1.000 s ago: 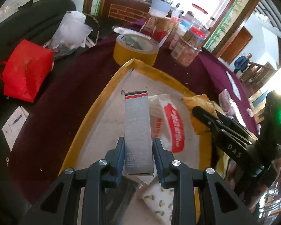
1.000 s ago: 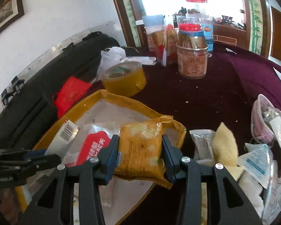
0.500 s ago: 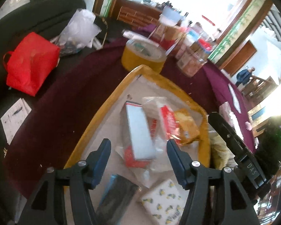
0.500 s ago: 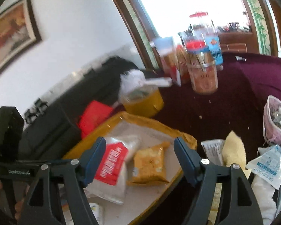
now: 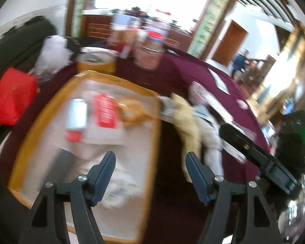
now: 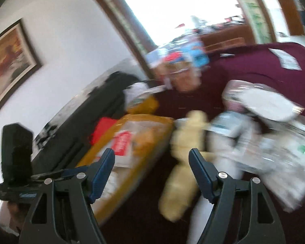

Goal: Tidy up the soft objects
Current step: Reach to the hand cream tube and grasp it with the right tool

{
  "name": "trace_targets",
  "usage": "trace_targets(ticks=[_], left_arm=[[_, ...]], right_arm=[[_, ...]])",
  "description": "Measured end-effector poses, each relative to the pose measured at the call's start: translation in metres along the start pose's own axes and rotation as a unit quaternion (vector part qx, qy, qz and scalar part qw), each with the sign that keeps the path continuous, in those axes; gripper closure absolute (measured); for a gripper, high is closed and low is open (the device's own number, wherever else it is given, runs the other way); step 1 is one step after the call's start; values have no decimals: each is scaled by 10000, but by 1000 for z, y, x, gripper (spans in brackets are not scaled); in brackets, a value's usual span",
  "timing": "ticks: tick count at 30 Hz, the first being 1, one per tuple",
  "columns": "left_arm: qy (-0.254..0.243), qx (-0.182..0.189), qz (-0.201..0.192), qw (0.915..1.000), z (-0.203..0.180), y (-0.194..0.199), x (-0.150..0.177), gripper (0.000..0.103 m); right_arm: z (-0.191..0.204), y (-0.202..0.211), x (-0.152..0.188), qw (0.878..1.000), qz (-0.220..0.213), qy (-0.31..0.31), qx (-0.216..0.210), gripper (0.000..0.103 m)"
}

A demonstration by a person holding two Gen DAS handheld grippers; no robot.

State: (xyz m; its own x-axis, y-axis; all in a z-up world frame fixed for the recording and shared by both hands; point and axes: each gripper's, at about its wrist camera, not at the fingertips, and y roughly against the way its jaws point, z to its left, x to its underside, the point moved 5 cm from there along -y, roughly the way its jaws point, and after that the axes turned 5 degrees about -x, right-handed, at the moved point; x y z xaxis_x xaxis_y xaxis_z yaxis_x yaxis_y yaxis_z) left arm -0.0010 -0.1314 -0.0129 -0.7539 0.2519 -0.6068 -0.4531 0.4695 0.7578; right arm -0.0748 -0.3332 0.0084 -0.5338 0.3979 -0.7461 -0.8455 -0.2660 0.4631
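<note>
At the far left of the left wrist view a red bag [image 5: 12,97] is seen off the counter [image 5: 172,71], which is covered in maroon cloth. Next comes the yellow-rimmed tray [image 5: 40,113], evidently used as the collecting place, since several things already lie flat in it: a silver box with a red end [image 5: 76,120], a clear packet with a red label [image 5: 105,111], an orange snack packet [image 5: 132,111] and a dark flat item [image 5: 61,162] near the front edge. The red label carries white writing, but it is too blurred to be read.

The left gripper [image 5: 150,170] is held above the tray's right edge; its jaws have just been opening, now stand wide, and nothing is between them. A yellow tape roll [image 5: 95,61] and jars [image 5: 150,52] stand beyond the tray.

To the right of the tray, the unsorted soft things are heaped on the cloth: a pale yellow plush piece [image 6: 185,158], white packets [image 6: 229,130] and crinkled clear wrappers. Their print cannot be made out. The right gripper [image 6: 151,166] is pointed between tray and heap with its jaws spread wide and empty, probably readied for the plush piece just beside its right jaw.
</note>
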Motion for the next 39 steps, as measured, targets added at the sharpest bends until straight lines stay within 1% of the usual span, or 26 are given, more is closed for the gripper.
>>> trace_targets(ticks=[2,3,5,6,7,9,12,17,18,20,21,22,23,28,30,32,34,36,38,39], left_arm=[[-175,132,67,9997,-22,-2,7,25],[-256,170,106,9995,-30,-4,10,25],[-393,218,200,9988,-45,-9,15,25],[-453,217,247,9984,-50,-11,17,25],[-527,214,278,9980,-55,-13,19,25],[-592,167,317,9976,-60,-17,21,25],[-587,179,356,9975,-64,-19,22,25],[-534,114,348,9979,-60,-21,21,25],[-519,105,346,9980,-58,-22,20,25],[-466,96,339,9983,-55,-24,18,25],[-443,93,348,9984,-54,-25,17,25],[-422,91,368,9984,-53,-28,15,25],[-421,90,384,9983,-53,-29,14,25],[-489,43,426,9979,-57,-42,3,25],[-559,-8,505,9972,-63,-52,-3,25],[-639,-13,536,9965,-68,-60,-9,25],[-711,12,484,9963,-75,-70,-17,25],[-706,65,470,9964,-80,-81,-24,25],[-599,13,562,9966,-81,-94,-32,26],[-587,7,581,9966,-83,-101,-35,29]], right_arm=[[-26,20,1,9988,-198,-347,287,29],[-41,29,3,9972,-278,-613,321,29],[-54,37,4,9955,-351,-809,350,29],[-59,39,4,9949,-350,-835,449,29],[-63,38,3,9946,-302,-819,558,29],[-67,30,0,9947,-140,-804,631,29],[-80,17,-5,9938,47,-959,560,29],[-100,-12,-22,9904,285,-1035,872,45],[-105,-20,-25,9892,380,-981,1020,45],[-114,-31,-25,9876,483,-934,1167,56],[-120,-38,-23,9863,530,-905,1277,60],[-123,-40,-22,9857,512,-829,1375,67],[-124,-41,-21,9849,493,-719,1497,67],[-117,-44,-17,9816,575,-251,1804,68],[-116,-42,-16,9813,543,-226,1831,70],[-119,-36,-18,9832,422,-345,1741,75],[-123,-29,-21,9840,295,-475,1691,76],[-125,-25,-22,9848,213,-572,1624,76],[-125,-22,-24,9856,134,-585,1580,77],[-123,-21,-25,9861,97,-562,1563,79]])
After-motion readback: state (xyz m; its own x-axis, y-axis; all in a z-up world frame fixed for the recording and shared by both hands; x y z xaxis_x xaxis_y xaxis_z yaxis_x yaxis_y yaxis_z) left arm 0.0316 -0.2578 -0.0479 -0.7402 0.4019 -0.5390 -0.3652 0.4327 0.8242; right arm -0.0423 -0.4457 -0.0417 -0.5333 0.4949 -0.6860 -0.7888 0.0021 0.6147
